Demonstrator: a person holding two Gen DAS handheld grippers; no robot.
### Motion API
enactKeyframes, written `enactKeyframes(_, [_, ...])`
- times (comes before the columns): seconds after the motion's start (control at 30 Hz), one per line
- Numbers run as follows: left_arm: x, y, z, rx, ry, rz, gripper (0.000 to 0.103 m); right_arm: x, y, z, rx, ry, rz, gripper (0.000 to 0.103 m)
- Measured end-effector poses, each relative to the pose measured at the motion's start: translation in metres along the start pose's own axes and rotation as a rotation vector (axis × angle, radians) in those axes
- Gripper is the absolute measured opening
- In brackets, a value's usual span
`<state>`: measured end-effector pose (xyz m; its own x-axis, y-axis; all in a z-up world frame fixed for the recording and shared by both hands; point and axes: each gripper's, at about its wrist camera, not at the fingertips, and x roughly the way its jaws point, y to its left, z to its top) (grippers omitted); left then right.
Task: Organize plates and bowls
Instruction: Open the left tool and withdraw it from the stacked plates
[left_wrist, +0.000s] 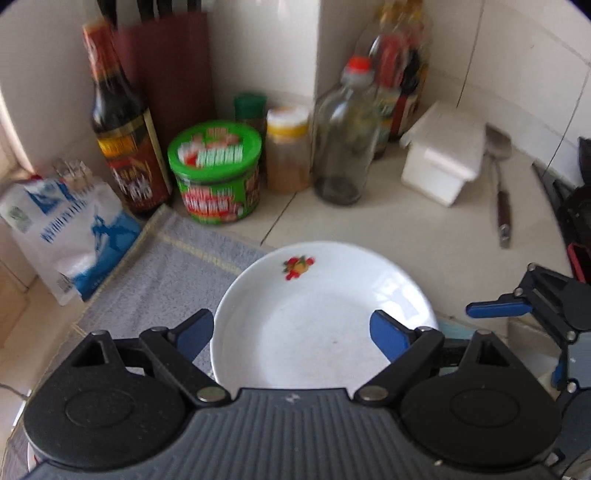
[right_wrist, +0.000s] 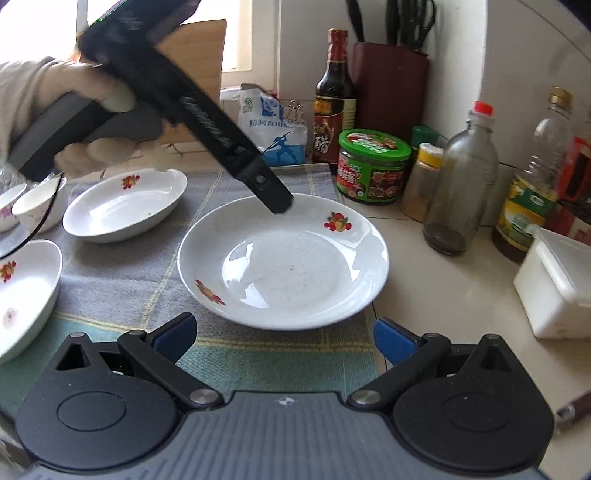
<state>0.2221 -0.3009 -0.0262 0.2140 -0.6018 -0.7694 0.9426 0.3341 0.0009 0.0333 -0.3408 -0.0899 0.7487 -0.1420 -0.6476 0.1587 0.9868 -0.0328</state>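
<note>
Both grippers spread over one white plate on the cloth

The floral plate (right_wrist: 282, 260) lies flat on the grey checked towel (right_wrist: 122, 273). The left gripper (left_wrist: 291, 332) hangs above it, fingers apart and empty; the right gripper (right_wrist: 284, 336) stands wide just short of its near rim.

Three white plates (right_wrist: 284, 262), two small cups (right_wrist: 37, 208), five bottles (right_wrist: 460, 177), three jars (right_wrist: 373, 166)

Black grippers (left_wrist: 291, 334) with blue pads (right_wrist: 393, 341), silver screws, ribbed grey housing
</note>
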Motion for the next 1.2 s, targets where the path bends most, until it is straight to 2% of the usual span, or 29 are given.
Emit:
enactKeyframes(0.17, [-0.044, -0.029, -0.029, -0.032, -0.147, 0.041, 0.095, -0.022, 0.007, -0.006, 0.015, -0.015, -0.025, 0.103])
enactKeyframes(0.33, [-0.081, -0.068, -0.063, -0.065, -0.223, 0.121, 0.096, -0.044, 0.013, -0.014, 0.030, -0.028, -0.018, 0.103])
enactKeyframes(0.53, [-0.122, -0.109, -0.116, -0.171, -0.325, 0.156, 0.096, -0.060, 0.022, -0.029, 0.075, 0.002, 0.006, 0.103])
enactKeyframes(0.67, [-0.141, -0.129, -0.151, -0.254, -0.339, 0.208, 0.098, -0.072, 0.031, -0.040, 0.074, 0.011, 0.041, 0.103])
enactKeyframes(0.8, [-0.159, -0.143, -0.184, -0.322, -0.306, 0.242, 0.101, -0.081, 0.043, -0.047, 0.060, 0.018, 0.078, 0.103])
enactKeyframes(0.93, [-0.173, -0.154, -0.213, -0.366, -0.273, 0.324, 0.101, -0.081, 0.056, -0.048, 0.040, 0.032, 0.106, 0.103])
enactKeyframes(1.2, [-0.195, -0.152, -0.266, -0.446, -0.220, 0.441, 0.101, -0.067, 0.078, -0.039, 0.049, 0.058, 0.186, 0.103])
